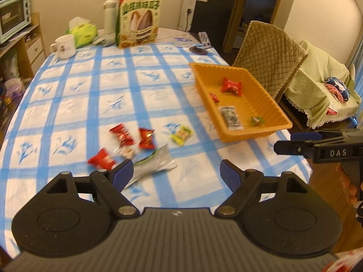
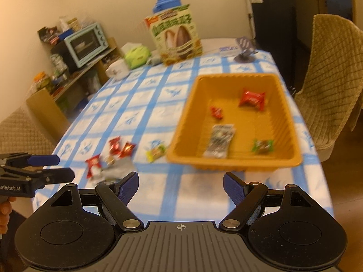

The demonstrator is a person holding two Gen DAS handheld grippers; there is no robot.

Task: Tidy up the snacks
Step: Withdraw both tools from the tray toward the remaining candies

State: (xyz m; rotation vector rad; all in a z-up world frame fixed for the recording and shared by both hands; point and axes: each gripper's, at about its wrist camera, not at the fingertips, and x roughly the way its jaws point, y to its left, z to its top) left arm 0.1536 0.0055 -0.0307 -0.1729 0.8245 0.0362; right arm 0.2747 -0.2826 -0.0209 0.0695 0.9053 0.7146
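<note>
Blue-and-white checked cloth (image 1: 127, 95) covers the table, soft and a little rumpled, with a large printed seed bag (image 1: 138, 20) and a white mug (image 1: 64, 46) standing at the far end. An orange tray (image 2: 181, 122) of ribbed moulded plastic sits toward the right side and already holds four wrapped snacks, among them a red packet (image 2: 251, 98) and a flat silvery sachet (image 2: 219, 140). The loose snacks still to be sorted lie on the cloth to the tray's left: several crinkly red foil packets (image 1: 122, 134), a yellow-green wrapped bar (image 1: 181, 134) nearest the tray, and a limp silver-grey pouch (image 1: 154, 165) just ahead of the left gripper (image 1: 175, 172). Both grippers hang above the near table edge with their blue-padded jaws spread and nothing between them; the right gripper (image 2: 180, 188) faces the tray's near wall. The step in hand looks like reaching for the next loose snack, and the left gripper is better placed for it. Foil this slick and puffy probably slips, so closing across a packet's body rather than its twisted ends should hold best, and the flat pouch likely needs lifting by one raised edge.
</note>
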